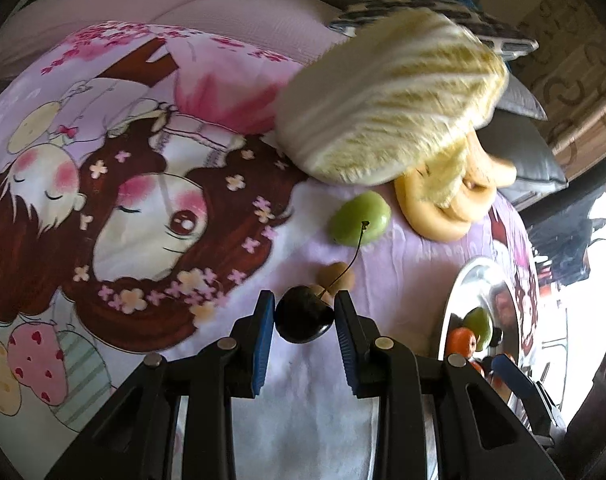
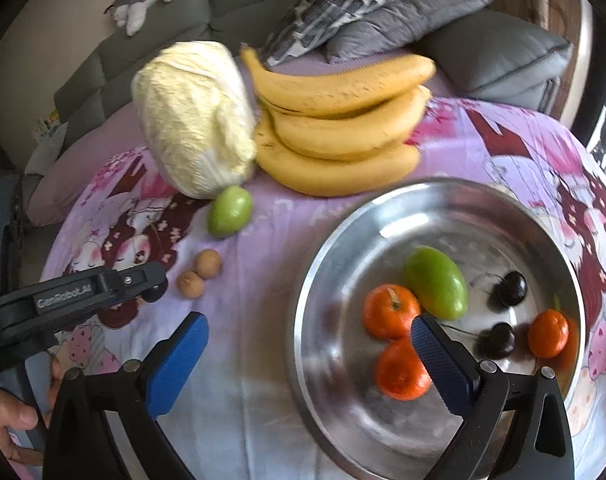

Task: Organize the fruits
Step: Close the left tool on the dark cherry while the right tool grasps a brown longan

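The left gripper (image 1: 304, 316) clamped a dark cherry (image 1: 303, 320) above the cloth (image 1: 323, 400); the right gripper (image 2: 307, 356) stood wide over the metal bowl (image 2: 343, 432).

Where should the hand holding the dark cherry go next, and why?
Probably across to the steel bowl to drop it there. The left gripper is shut on the cherry, and two cherries already lie in that bowl.

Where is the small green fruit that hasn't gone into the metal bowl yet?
In the right wrist view the green fruit lies on the cloth left of the metal bowl, touching the cabbage base, above two small brown fruits.
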Demonstrator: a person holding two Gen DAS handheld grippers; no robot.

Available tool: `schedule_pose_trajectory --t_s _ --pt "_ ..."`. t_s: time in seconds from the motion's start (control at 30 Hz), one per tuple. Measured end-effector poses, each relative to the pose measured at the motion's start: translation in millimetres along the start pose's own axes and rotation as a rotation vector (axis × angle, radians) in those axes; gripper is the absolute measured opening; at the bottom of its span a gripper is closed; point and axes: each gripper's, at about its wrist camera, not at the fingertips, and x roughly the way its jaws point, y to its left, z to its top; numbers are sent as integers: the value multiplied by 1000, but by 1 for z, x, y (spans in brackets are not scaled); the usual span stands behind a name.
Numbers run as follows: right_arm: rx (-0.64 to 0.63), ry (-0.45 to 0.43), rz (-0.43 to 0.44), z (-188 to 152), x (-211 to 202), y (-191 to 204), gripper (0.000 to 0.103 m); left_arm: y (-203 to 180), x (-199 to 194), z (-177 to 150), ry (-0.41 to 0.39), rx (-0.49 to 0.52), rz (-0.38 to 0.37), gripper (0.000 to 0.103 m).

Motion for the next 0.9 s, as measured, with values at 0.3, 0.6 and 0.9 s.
schedule_pose_trajectory --t_s 0.3,0.6,0.9 --pt "-98 -52 56 19 -1 45 88 33 -10 11 -15 -76 9 32" --pt "-128 8 136 29 33 71 58 41 -4 17 -2 -103 3 32" --pt "-93 71 147 33 75 75 40 43 5 17 16 -111 9 32"
